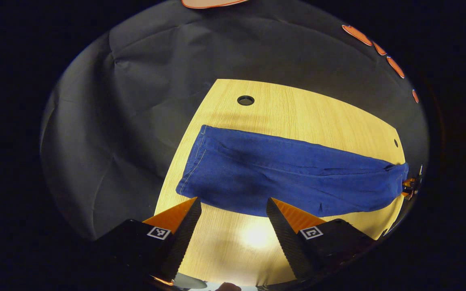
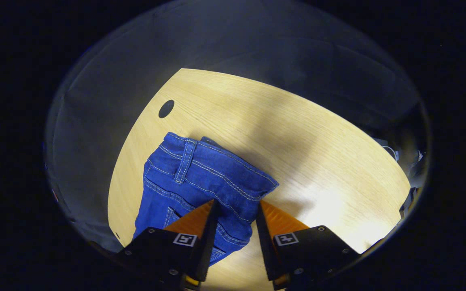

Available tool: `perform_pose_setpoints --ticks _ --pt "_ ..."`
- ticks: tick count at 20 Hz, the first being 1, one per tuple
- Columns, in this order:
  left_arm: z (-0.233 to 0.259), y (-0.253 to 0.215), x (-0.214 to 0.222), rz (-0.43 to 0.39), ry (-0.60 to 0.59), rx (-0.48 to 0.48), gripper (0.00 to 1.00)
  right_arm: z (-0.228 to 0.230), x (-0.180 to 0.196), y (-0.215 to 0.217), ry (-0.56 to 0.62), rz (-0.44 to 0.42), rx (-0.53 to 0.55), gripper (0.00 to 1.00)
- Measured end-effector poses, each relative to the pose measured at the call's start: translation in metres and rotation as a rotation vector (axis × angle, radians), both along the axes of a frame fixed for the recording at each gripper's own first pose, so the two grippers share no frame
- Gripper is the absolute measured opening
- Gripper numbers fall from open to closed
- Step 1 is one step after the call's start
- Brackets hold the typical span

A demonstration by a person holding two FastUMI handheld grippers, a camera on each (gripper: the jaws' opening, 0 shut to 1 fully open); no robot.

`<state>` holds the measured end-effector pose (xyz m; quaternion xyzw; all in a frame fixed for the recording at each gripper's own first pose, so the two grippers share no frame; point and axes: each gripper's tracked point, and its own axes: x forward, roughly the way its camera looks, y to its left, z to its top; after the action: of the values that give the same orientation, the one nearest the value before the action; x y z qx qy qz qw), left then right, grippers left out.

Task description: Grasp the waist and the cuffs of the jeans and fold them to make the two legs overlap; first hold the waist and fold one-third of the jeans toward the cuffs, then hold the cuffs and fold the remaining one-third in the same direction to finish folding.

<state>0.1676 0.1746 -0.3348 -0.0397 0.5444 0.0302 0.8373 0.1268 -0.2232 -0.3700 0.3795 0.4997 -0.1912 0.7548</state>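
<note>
On the tabletop (image 1: 297,109): pale wood; a round dark hole (image 1: 245,100) sits near its far edge; I see a bright glare patch on the wood just ahead of my left tongs
Jeans (image 1: 281,173): blue denim, lying flat on the tabletop as one long band, the two legs seemingly stacked one over the other; in the left gripper view they stretch across from left to right
Cuffs (image 1: 194,161): at the left end of that band in the left gripper view, stitched hem visible, near the tabletop's left edge
Waist (image 2: 212,169): in the right gripper view it lies straight ahead, waistband and a belt loop (image 2: 184,161) showing, with pale contrast stitching
Left tongs (image 1: 233,210): released, fingers spread wide; they hang just short of the near edge of the jeans; whether the tips touch the cloth I cannot tell
Right tongs (image 2: 236,212): parted, set over the near corner of the waist with denim lying between the fingers; I cannot tell whether both fingers press on it
Booth: dark cloth behind the tabletop
</note>
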Motion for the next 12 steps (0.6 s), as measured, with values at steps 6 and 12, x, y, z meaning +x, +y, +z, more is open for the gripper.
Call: perform_pose_setpoints --ticks 6,12 --pt "-0.003 -0.002 0.000 0.034 -0.024 -0.019 1.00 0.015 0.000 0.002 -0.071 0.052 -0.014 0.25" --pt "0.003 0.001 0.010 0.020 -0.094 -0.027 1.00 0.070 0.012 0.023 -0.180 0.080 -0.036 0.24"
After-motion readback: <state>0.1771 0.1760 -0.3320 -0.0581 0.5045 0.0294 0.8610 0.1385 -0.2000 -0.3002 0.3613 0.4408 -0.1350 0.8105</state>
